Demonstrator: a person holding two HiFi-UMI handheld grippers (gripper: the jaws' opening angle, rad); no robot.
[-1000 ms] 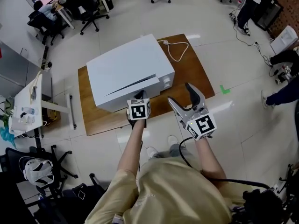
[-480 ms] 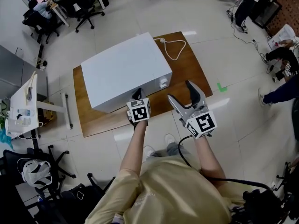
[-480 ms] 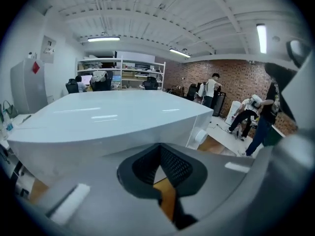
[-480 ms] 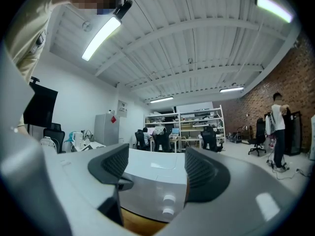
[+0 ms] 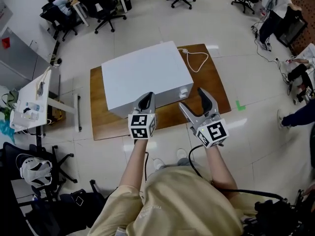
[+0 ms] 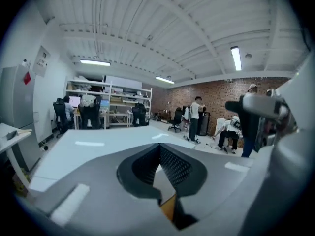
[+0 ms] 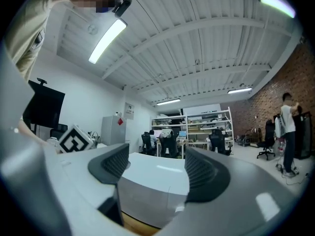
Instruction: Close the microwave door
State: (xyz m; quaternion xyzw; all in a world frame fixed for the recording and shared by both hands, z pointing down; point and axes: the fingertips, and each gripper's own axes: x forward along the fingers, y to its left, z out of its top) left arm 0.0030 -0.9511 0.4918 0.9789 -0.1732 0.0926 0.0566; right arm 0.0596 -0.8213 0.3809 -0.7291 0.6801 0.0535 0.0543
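The microwave (image 5: 145, 77) sits on the wooden surface (image 5: 211, 90), its long axis running left to right across the person and its front face turned toward both tongs. The door looks flush with the body, so the closing seems done. The left tongs (image 5: 147, 98) are clenched on nothing, just before the front's middle and apparently nearer. The right tongs (image 5: 191, 98) gape empty off the front right corner.

In the head view the microwave (image 5: 145, 77) shows mainly its top — the front is a thin sliver, partly behind the left gripper (image 5: 147, 97), and its seams are too foreshortened to make out.
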